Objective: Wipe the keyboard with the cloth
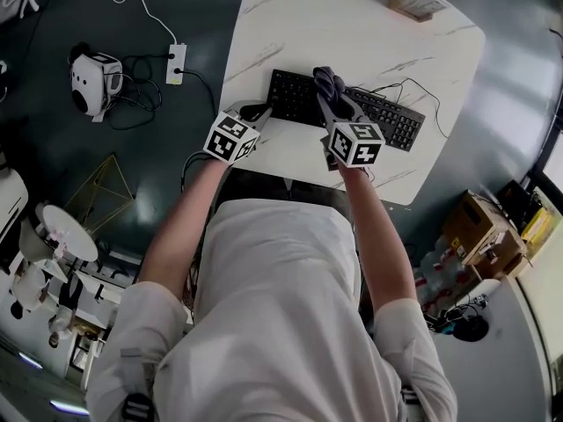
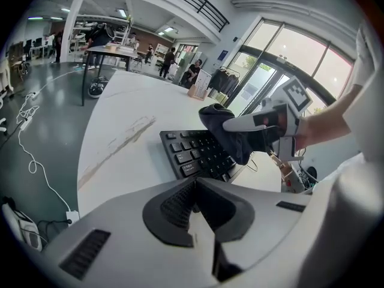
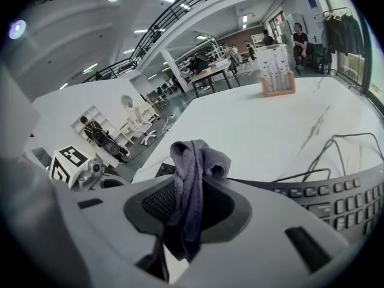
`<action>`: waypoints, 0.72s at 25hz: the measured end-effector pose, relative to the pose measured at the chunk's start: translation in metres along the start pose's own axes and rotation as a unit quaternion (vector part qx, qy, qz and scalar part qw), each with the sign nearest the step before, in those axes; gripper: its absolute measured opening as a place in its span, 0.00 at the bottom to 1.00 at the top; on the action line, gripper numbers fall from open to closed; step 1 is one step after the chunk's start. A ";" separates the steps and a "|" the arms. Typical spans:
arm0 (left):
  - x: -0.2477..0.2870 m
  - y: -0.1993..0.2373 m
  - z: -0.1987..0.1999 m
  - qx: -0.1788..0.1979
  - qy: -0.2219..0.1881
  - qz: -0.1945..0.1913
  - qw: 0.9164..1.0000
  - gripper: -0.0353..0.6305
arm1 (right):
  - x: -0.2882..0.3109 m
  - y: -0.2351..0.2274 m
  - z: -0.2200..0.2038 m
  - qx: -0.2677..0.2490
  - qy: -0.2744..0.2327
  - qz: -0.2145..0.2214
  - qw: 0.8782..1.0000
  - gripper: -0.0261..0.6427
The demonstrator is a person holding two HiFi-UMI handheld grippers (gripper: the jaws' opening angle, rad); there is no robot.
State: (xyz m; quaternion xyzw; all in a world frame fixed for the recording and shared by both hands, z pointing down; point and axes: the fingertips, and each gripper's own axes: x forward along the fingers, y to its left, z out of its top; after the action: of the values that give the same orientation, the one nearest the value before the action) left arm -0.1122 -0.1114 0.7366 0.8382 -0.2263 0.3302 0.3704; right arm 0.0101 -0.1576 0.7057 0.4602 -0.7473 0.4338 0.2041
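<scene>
Tabletop [image 1: 352,25] is white with faint marble veins and stands on a dark glossy floor [image 1: 132,192] in a big open hall. The black keyboard [image 1: 369,112] lies near the table's front edge. The right gripper [image 1: 327,93] is clamped on the dark cloth [image 3: 191,173] over the keys. The left gripper [image 1: 255,112] is beside the keyboard's left end, with its jaws together and nothing between them.

No legible text found. Key legends on the keyboard [image 2: 198,155], just ahead of the left gripper [image 2: 195,206], are too small to read. The marker cube [image 1: 354,143] on the right gripper [image 3: 187,221] bears black-and-white squares only, no characters. The blue sign [image 2: 223,54] far ahead is unreadable.
</scene>
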 end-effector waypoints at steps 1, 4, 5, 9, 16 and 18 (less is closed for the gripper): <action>-0.001 0.000 0.000 0.001 -0.001 -0.001 1.000 0.08 | 0.006 0.009 0.000 -0.004 0.002 0.007 1.000 0.21; -0.005 0.000 -0.001 0.000 -0.003 -0.005 1.000 0.08 | 0.021 0.033 0.001 -0.012 0.007 0.025 1.000 0.21; -0.006 0.001 -0.001 -0.001 -0.004 -0.006 1.000 0.08 | 0.025 0.039 0.001 -0.014 0.009 0.030 0.999 0.21; -0.013 0.006 -0.004 -0.005 -0.009 -0.006 1.000 0.08 | 0.039 0.059 0.001 -0.021 0.015 0.048 0.999 0.21; -0.030 0.016 -0.015 -0.007 -0.015 0.000 1.000 0.08 | 0.054 0.083 -0.001 -0.030 0.022 0.067 0.997 0.21; -0.035 0.018 -0.017 -0.007 -0.017 0.001 1.000 0.08 | 0.057 0.086 -0.001 -0.028 0.024 0.066 0.997 0.21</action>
State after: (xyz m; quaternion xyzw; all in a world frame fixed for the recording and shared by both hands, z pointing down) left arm -0.1533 -0.1049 0.7284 0.8410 -0.2354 0.3148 0.3719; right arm -0.0932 -0.1685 0.7071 0.3930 -0.7831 0.4358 0.2057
